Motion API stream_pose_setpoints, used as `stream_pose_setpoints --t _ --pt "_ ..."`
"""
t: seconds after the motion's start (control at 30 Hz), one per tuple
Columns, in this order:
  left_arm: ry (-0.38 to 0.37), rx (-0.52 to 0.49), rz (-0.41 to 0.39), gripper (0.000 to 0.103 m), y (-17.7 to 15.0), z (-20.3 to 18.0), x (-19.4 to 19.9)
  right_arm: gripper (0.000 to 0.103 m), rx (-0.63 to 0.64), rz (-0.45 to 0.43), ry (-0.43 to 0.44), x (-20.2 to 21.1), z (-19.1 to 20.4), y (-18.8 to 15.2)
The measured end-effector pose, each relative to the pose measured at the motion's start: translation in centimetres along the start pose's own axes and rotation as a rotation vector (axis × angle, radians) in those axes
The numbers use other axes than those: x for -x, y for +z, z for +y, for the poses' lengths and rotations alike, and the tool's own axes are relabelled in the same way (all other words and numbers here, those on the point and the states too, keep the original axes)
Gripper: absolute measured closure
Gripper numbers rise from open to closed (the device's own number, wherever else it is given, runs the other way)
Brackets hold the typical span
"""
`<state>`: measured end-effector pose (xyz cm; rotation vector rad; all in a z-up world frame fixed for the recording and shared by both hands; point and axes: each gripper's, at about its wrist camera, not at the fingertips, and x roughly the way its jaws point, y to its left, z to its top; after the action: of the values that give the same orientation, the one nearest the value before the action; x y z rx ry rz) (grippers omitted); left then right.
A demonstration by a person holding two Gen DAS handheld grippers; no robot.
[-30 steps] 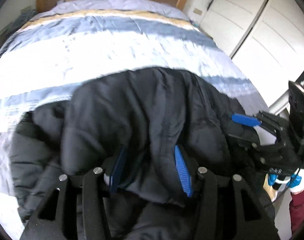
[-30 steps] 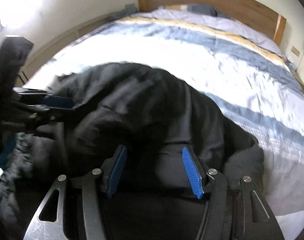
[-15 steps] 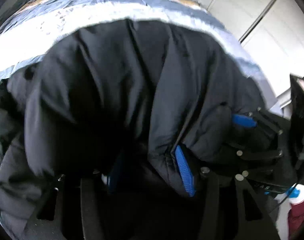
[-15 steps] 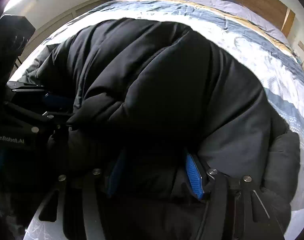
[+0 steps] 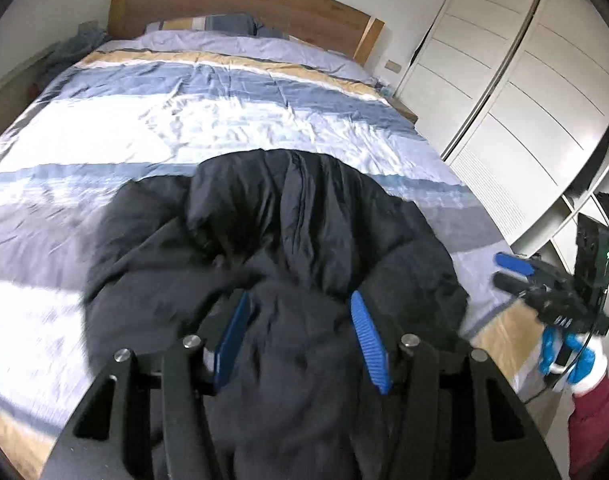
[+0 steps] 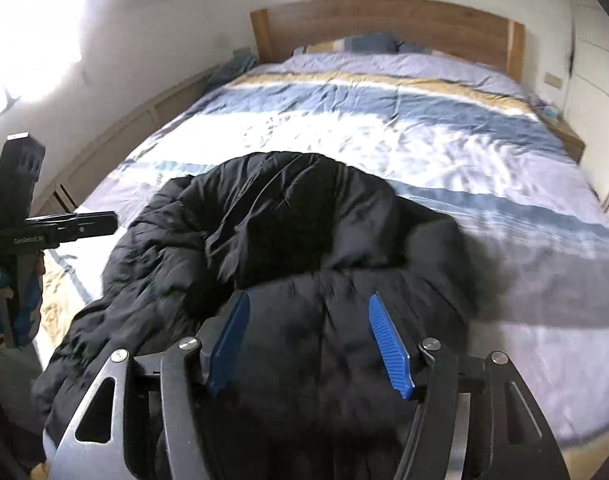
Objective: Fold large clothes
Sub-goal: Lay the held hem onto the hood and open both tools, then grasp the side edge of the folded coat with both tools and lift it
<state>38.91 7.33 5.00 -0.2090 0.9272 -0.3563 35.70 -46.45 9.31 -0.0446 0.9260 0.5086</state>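
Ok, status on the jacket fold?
Left gripper open, empty. Right gripper jaws just opening, empty. Black jacket bunched on bed, unfolded. Nothing in the way.

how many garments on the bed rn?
1: a black puffer jacket, bunched at the foot of the striped bed, below both grippers. Anything folded beneath it stays hidden.

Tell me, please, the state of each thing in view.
Black puffer jacket: bunched heap, unheld.
Striped blue-and-white duvet: spread out, wrinkled.
White panelled wardrobe doors: shut.
Left gripper: open, empty.
Right gripper: just been opening, nothing between jaws.
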Motion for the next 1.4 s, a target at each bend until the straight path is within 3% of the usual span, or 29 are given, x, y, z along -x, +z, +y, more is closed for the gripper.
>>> stream_pose_setpoints --t 0.2,0.3,0.53,0.7,0.87,1.17,1.4 --pt "0.051 0.031 0.006 0.051 -6.9 2.6 8.2 0.029 -0.038 -0.035 -0.040 9.3 -1.7 -6.1" --pt "0.072 0.078 0.008 0.044 -11.0 4.9 11.9 0.025 -0.073 -0.039 -0.075 13.2 -3.0 -10.1" --pt "0.118 0.199 0.025 0.039 -19.8 10.6 17.1 0.021 -0.194 -0.025 -0.109 17.4 -5.1 -17.7" --pt "0.100 0.316 0.055 0.038 -24.5 14.3 18.1 0.019 -0.303 0.021 -0.066 16.8 -5.9 -22.7" --pt "-0.029 0.488 0.095 0.038 -28.7 17.7 16.4 0.017 -0.398 0.094 -0.027 14.0 -6.5 -26.9" --pt "-0.110 0.625 0.152 0.038 -32.3 20.6 12.0 0.011 -0.543 0.186 0.046 9.2 -8.3 -30.5" --pt "-0.374 0.784 0.123 0.037 -34.4 22.6 9.3 0.008 -0.622 0.244 0.131 6.6 -9.3 -31.6"
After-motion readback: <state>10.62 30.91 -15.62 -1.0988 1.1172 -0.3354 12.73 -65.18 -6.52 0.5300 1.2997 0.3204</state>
